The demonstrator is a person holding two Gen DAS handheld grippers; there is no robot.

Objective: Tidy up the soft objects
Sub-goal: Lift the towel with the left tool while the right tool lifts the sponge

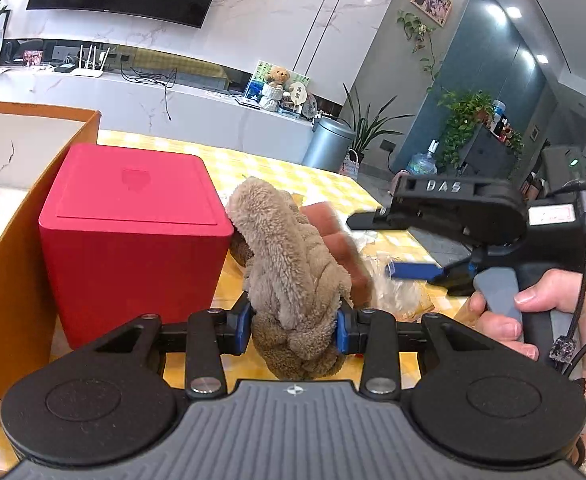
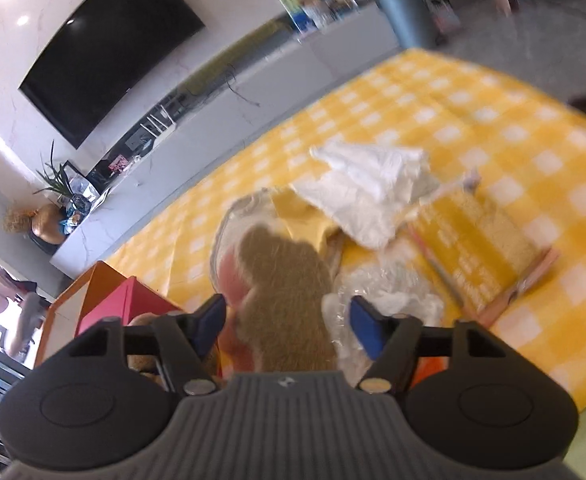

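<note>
My left gripper (image 1: 293, 326) is shut on a brown plush toy (image 1: 293, 272), which stands up between the blue pads next to a red box (image 1: 133, 232). My right gripper (image 1: 397, 246) shows in the left wrist view at the right, its fingers open, held by a hand. In the right wrist view the right gripper (image 2: 287, 326) is open, with the plush toy (image 2: 285, 292) lying between its fingers without being pinched. A white cloth (image 2: 373, 188) and a yellow towel (image 2: 481, 240) lie on the yellow checked tablecloth (image 2: 433, 100).
An orange box (image 1: 33, 216) stands at the left behind the red box. Clear plastic wrapping (image 2: 381, 292) lies by the toy. A grey bin (image 1: 329, 144) stands beyond the table's far edge.
</note>
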